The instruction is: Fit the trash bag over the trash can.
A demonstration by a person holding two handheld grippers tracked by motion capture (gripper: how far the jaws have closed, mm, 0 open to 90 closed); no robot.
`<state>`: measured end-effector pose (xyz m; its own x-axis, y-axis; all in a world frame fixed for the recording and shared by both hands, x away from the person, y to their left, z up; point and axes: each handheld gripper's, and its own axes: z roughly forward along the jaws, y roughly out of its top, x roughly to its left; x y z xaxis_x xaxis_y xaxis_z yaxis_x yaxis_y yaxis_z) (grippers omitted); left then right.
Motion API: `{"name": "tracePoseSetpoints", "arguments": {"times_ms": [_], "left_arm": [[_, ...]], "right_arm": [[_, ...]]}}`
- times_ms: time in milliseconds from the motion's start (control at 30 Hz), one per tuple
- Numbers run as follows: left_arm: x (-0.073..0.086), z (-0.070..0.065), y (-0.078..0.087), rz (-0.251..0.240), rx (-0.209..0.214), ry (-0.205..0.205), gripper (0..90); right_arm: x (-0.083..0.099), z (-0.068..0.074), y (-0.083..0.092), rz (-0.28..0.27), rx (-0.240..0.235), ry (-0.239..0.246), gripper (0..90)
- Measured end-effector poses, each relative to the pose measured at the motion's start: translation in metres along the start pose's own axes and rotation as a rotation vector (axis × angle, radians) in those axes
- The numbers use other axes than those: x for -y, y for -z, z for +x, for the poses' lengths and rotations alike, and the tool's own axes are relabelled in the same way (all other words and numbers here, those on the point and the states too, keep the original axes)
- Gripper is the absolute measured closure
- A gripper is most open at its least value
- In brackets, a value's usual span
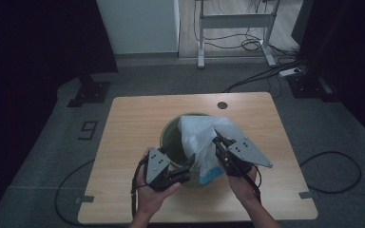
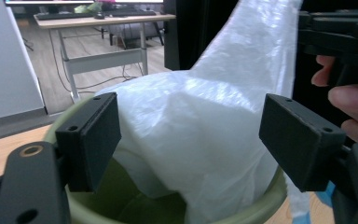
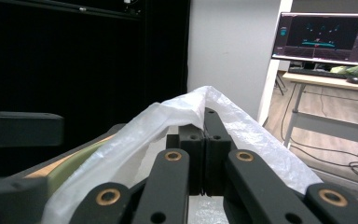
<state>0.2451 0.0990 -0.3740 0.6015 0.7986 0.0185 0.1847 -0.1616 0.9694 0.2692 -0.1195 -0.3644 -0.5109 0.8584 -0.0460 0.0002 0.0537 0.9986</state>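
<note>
here the right gripper (image 1: 217,137) pinches the plastic bag (image 1: 197,133) up.

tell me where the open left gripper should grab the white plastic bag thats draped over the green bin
Best guess: the loose film of the white plastic bag at the near rim of the green bin, coming from the person's side. The left gripper already has its jaws open either side of that bulge, and the right gripper pinches the bag's raised edge, so the sheet hangs taut enough to pinch.
</note>
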Motion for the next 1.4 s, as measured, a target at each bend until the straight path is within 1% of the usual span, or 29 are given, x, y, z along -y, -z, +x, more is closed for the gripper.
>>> {"name": "tracePoseSetpoints", "arguments": {"times_ms": [67, 133, 200, 267, 300, 333, 400, 467, 500, 567, 633, 700, 733, 767, 800, 833, 900, 933, 1000, 1067, 1133, 1233, 1300, 1400], "left_arm": [[0.000, -0.002, -0.005, 0.003, -0.002, -0.007, 24.2], [0.001, -0.005, -0.007, -0.015, -0.004, -0.006, 32.4], [0.001, -0.008, -0.009, -0.009, 0.023, -0.019, 35.7], [0.002, -0.012, -0.009, -0.009, 0.037, -0.037, 35.5], [0.002, -0.013, -0.008, -0.012, 0.041, -0.036, 34.9], [0.003, -0.013, -0.007, -0.015, 0.038, -0.031, 34.2], [0.003, -0.014, -0.008, -0.014, 0.030, -0.036, 33.8], [0.004, -0.016, -0.009, -0.014, 0.036, -0.028, 32.9], [0.003, -0.016, -0.010, -0.013, 0.039, -0.031, 32.7], [0.003, -0.018, -0.012, -0.011, 0.030, -0.036, 32.6], [0.003, -0.018, -0.016, -0.005, 0.016, -0.031, 33.9], [0.004, -0.018, -0.020, 0.001, 0.007, -0.024, 38.6], [0.005, -0.018, -0.022, 0.005, -0.001, -0.021, 44.1], [0.006, -0.017, -0.023, 0.010, 0.001, -0.015, 50.7], [0.006, -0.016, -0.024, 0.013, 0.003, -0.006, 57.7], [0.007, -0.015, -0.025, 0.014, -0.001, 0.000, 63.3], [0.007, -0.011, -0.027, 0.019, 0.009, 0.018, 72.3], [0.008, -0.009, -0.028, 0.022, 0.011, 0.026, 76.5], [0.009, -0.005, -0.028, 0.021, 0.022, 0.051, 83.1], [0.009, -0.001, -0.027, 0.014, 0.020, 0.071, 86.7], [0.010, 0.002, -0.026, 0.009, 0.016, 0.087, 88.4], [0.010, 0.005, -0.026, 0.005, 0.007, 0.105, 89.5], [0.010, 0.007, -0.026, 0.002, 0.002, 0.118, 89.7], [0.010, 0.009, -0.026, -0.004, -0.001, 0.135, 89.7]], "right_arm": [[0.001, 0.001, 0.000, 0.004, -0.004, 0.002, 88.1], [0.002, 0.001, 0.000, 0.003, -0.008, -0.001, 87.3], [0.003, 0.002, 0.000, 0.005, -0.007, 0.004, 86.6], [0.005, 0.003, 0.000, 0.010, -0.003, 0.010, 86.6], [0.005, 0.003, -0.001, 0.013, 0.001, 0.012, 86.6], [0.006, 0.002, -0.001, 0.016, 0.003, 0.013, 86.6], [0.007, 0.001, -0.003, 0.021, 0.007, 0.010, 86.7], [0.008, 0.000, -0.005, 0.022, 0.012, 0.010, 86.7], [0.008, -0.001, -0.005, 0.021, 0.015, 0.011, 86.8], [0.008, -0.001, -0.006, 0.021, 0.016, 0.005, 87.1], [0.008, 0.000, -0.007, 0.022, 0.010, 0.004, 87.1], [0.009, 0.002, -0.007, 0.019, -0.003, 0.003, 87.0], [0.008, 0.003, -0.006, 0.017, -0.008, 0.003, 86.9], [0.008, 0.004, -0.006, 0.015, -0.013, 0.005, 85.9], [0.008, 0.004, -0.005, 0.012, -0.021, 0.005, 83.8], [0.008, 0.004, -0.004, 0.007, -0.034, 0.001, 79.4], [0.008, 0.002, -0.002, -0.003, -0.074, -0.016, 67.7], [0.008, 0.002, 0.000, -0.012, -0.077, -0.020, 60.3], [0.007, 0.003, 0.005, -0.033, -0.085, -0.034, 46.7], [0.007, 0.003, 0.012, -0.036, -0.100, -0.049, 36.2], [0.009, 0.006, 0.020, -0.034, -0.110, -0.062, 30.4], [0.016, 0.012, 0.033, -0.021, -0.099, -0.081, 25.1], [0.023, 0.016, 0.042, -0.028, -0.090, -0.099, 23.6], [0.033, 0.021, 0.051, -0.022, -0.097, -0.117, 22.6]]}}
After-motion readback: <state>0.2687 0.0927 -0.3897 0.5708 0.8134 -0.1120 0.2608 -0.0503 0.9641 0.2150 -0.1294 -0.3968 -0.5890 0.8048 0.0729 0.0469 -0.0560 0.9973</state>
